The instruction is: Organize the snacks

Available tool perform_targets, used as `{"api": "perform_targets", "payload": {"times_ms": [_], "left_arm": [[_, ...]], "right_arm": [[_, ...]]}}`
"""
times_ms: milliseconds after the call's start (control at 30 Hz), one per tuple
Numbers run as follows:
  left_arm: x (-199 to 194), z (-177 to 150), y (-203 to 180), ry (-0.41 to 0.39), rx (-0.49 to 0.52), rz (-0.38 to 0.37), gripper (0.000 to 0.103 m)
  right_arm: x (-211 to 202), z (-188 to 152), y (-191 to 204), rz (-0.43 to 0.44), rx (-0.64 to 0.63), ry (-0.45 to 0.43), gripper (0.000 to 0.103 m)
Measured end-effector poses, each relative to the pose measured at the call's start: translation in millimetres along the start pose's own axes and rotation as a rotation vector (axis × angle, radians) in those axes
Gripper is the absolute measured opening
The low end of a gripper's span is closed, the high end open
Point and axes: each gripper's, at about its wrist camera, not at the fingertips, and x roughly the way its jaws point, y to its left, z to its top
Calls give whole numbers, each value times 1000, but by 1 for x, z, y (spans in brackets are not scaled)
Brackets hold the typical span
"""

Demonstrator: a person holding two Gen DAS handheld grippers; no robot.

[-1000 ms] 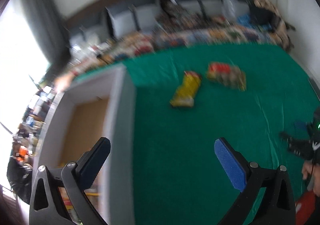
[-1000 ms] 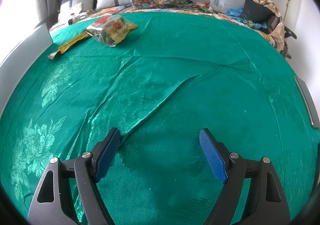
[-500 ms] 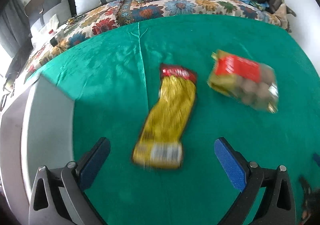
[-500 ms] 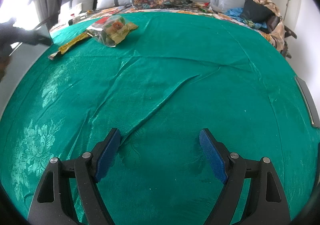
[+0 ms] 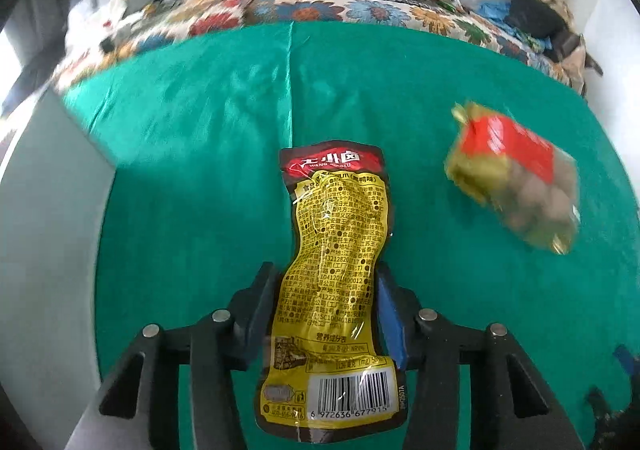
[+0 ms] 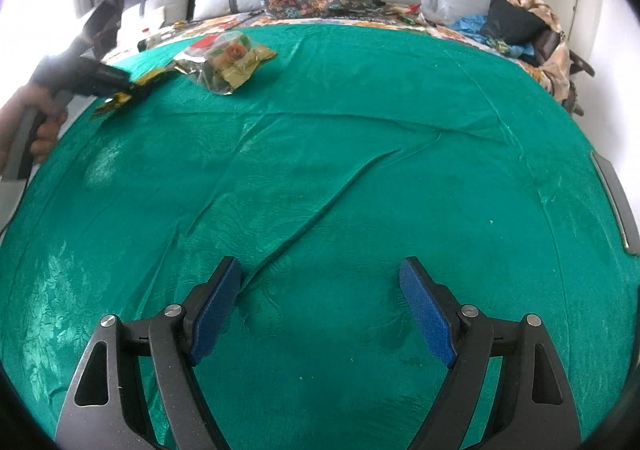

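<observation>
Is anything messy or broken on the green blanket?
Nothing looks broken or spilled. The green cloth has a long wrinkle. The yellow snack packet sits between the left gripper fingers, and the clear snack bag lies sealed beside it.

Snack pouch (image 5: pixel 336 250): on the cloth (image 5: pixel 200 170), between the left gripper (image 5: pixel 326 314) fingers.
Snack bag (image 5: pixel 516 182): right of pouch, apart.

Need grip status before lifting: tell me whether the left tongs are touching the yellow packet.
Touching. The left wrist view shows the left tongs closed on the yellow packet, both pads pressed against its sides, no gap showing.
</observation>
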Motion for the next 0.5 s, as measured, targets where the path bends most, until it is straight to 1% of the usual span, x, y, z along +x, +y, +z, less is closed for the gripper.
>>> {"api": "perform_targets", "payload": {"times_ms": [100,133,200,300,367,400,433,467,500], "left_arm": [[-21,-42,-3,8,-23,7,47],[-33,-64,-6,11,-32,7,47],[-47,-97,-12,16,-37,16,48],[-64,-136,-18,6,-56,14,49],[-70,-150,-16,-20,-87,3,53],[-72,-153,-16,-31,-101,-10,57],[-72,-155,-13,-58,-121,-27,65],[-71,-156,-12,-77,-126,-24,72],[-70,-155,-11,-93,-127,-7,84]], "right_arm": [[1,0,1,2,3,-1,85],[1,0,2,2,2,-1,85],[1,0,1,3,3,-1,85],[1,0,1,2,3,-1,85],[1,0,2,2,2,-1,85],[1,0,2,2,3,-1,85],[1,0,2,2,3,-1,85],[1,0,2,2,3,-1,85],[1,0,2,3,3,-1,85]]}}
